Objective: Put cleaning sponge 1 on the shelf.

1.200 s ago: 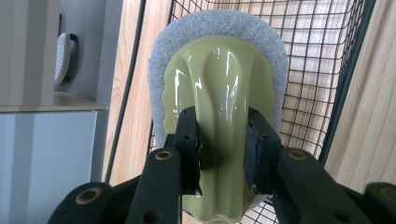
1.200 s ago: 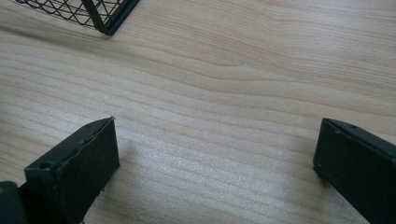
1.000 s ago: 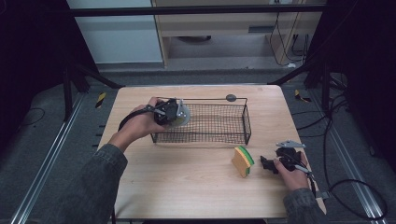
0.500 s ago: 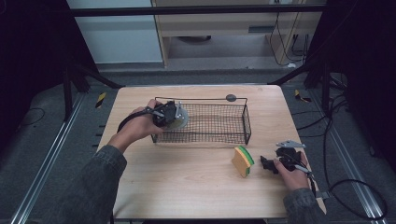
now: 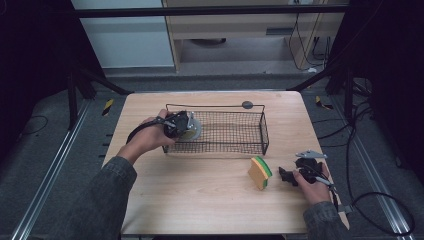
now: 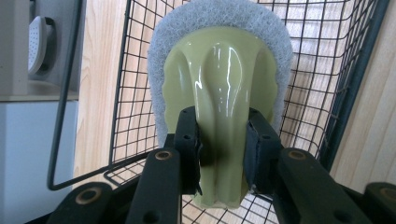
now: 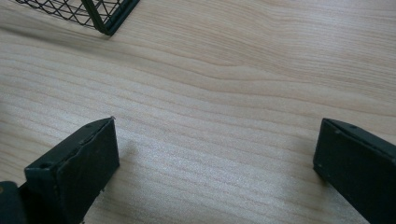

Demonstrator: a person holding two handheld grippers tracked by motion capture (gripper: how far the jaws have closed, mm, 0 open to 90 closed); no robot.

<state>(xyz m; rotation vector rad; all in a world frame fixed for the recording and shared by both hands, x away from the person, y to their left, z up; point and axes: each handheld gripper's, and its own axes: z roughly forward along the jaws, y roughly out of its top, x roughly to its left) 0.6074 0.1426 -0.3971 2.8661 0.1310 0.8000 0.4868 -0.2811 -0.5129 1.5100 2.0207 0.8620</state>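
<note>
My left gripper is shut on a scrubber at the left end of a black wire basket. In the left gripper view its jaws clamp the glossy pale green handle of the scrubber, whose grey-white pad rims the top, with the basket mesh behind it. My left gripper holds it above the basket floor. My right gripper rests on the table at the front right, jaws wide apart. The right gripper has bare wood between its fingers. A yellow and green sponge stands just left of it.
The wooden table has a small dark round object behind the basket's back rim. A corner of the basket shows at the top left of the right gripper view. Cables trail off the right edge.
</note>
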